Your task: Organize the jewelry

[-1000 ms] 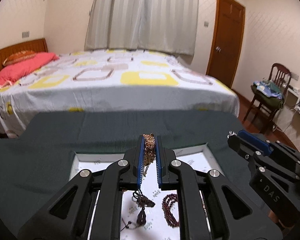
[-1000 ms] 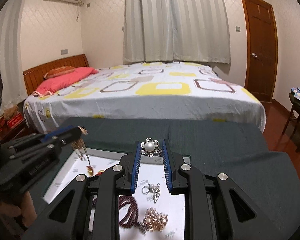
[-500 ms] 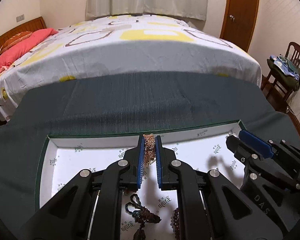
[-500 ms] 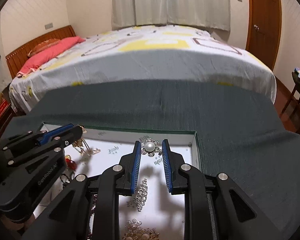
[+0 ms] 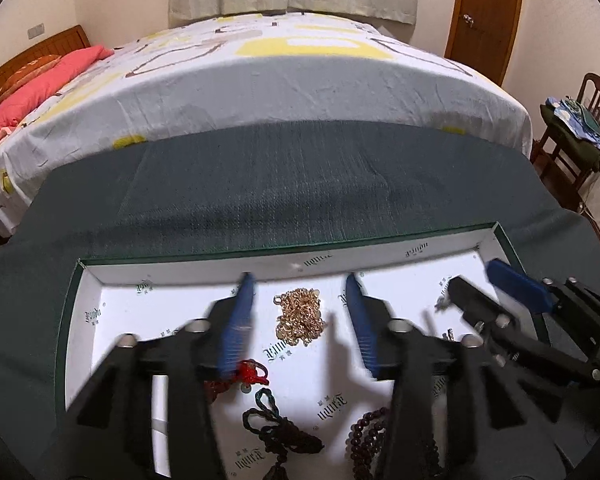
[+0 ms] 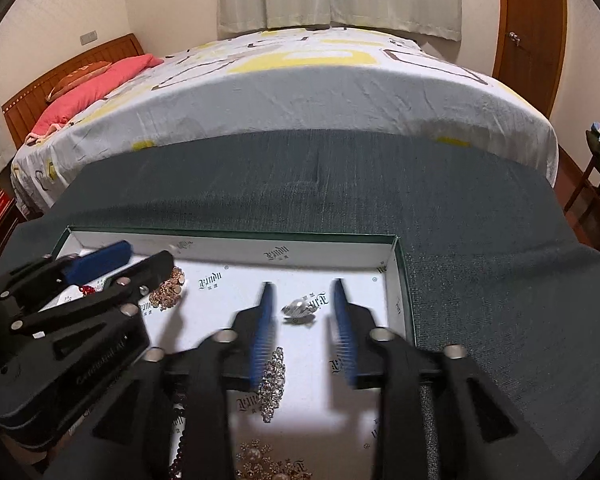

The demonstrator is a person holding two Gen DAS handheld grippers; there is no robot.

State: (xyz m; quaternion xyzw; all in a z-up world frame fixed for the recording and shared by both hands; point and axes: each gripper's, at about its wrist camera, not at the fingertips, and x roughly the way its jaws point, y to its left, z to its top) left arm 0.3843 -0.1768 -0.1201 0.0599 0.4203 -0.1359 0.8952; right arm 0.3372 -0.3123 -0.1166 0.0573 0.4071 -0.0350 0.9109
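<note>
- Jaws of the left gripper (image 5: 300, 312) have just been opening and stand apart — the gold chain (image 5: 300, 316) lies heaped between them on the white floor of the tray (image 5: 380, 258), neither pad touching it.
- The right gripper (image 6: 302, 312) has just been opening too; the pearl brooch (image 6: 298, 309) rests on the tray floor between its blue pads, free of both.
- A rhinestone piece (image 6: 272, 384) lies nearer the camera, and dark beads (image 5: 364, 436) sit at the tray's near side.

Bare box floor (image 5: 172, 316) lay open toward 9 o'clock of the gold chain pile (image 5: 300, 316). Right gripper (image 5: 476, 292) crowded 3 o'clock; cords (image 5: 276, 428) and beads (image 5: 364, 436) cluttered 6 o'clock.
</note>
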